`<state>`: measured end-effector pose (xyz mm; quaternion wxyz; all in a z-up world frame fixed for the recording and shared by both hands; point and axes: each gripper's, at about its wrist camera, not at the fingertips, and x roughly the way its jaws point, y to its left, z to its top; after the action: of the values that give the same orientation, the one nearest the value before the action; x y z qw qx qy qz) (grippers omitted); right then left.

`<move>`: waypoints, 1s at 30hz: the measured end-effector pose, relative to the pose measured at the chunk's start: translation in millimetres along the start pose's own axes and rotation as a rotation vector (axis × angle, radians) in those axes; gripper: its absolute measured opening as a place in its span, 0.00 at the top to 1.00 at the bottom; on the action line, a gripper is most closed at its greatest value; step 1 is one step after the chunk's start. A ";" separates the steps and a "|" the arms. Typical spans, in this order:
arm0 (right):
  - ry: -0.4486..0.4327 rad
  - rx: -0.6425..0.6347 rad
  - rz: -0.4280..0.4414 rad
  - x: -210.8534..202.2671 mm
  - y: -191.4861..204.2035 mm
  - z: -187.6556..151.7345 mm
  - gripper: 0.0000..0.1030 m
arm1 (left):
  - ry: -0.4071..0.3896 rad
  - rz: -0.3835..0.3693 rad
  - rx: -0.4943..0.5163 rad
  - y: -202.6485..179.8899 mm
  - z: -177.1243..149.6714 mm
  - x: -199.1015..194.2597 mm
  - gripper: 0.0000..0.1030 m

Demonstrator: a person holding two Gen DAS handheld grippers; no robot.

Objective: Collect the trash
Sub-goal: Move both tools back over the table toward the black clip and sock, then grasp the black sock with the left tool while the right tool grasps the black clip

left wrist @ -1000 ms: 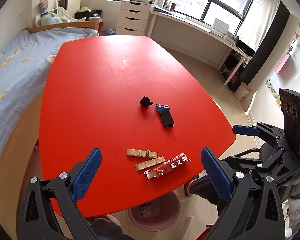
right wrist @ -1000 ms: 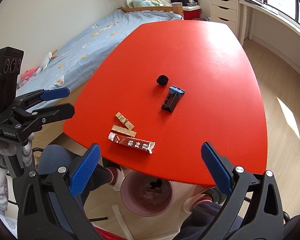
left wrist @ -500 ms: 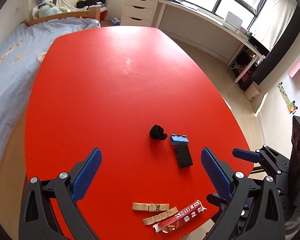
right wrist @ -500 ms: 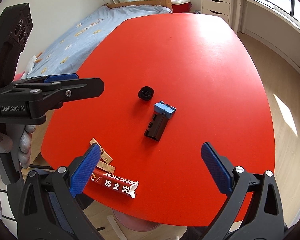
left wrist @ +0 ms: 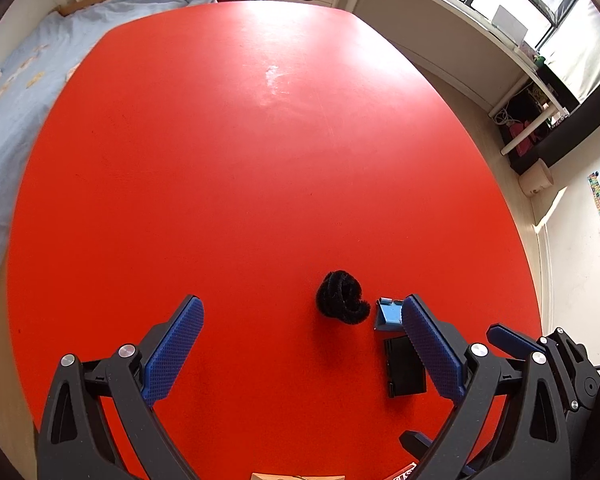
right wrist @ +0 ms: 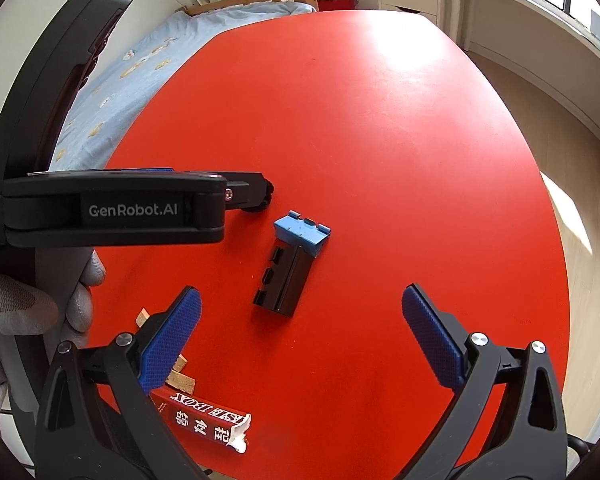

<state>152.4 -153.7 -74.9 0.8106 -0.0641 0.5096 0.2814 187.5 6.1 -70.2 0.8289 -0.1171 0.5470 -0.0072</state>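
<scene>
both grippers advanced over red table (left wrist: 220, 160); fingers spread, empty; left gripper (left wrist: 300, 344) hides black wad (left wrist: 342, 297) from right view.

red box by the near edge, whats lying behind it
Behind the red box, pale wooden pieces lie on the red table. The right gripper, jaws open, covers most of them, so their number and shape cannot be told.
</scene>
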 end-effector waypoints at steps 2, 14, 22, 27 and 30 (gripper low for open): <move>0.000 0.002 -0.005 4.6 0.2 0.5 0.04 | 0.007 0.007 -0.001 -0.5 1.2 4.3 0.08; 0.008 -0.043 -0.061 20.1 7.7 0.0 0.32 | -0.016 0.080 0.012 2.3 3.2 12.1 0.23; 0.007 -0.086 -0.073 13.9 15.1 -6.4 0.71 | -0.027 0.106 0.060 -0.5 3.2 8.8 0.69; 0.012 -0.083 -0.052 10.8 12.2 -8.6 0.75 | -0.030 0.092 0.076 -0.8 3.2 9.7 0.80; 0.013 -0.078 -0.042 9.0 10.7 -9.9 0.76 | -0.034 0.085 0.075 -0.5 1.5 8.2 0.80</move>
<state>141.9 -145.1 -85.4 0.8097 -0.1083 0.5022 0.2836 192.2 4.7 -76.9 0.8413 -0.0626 0.5369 0.0096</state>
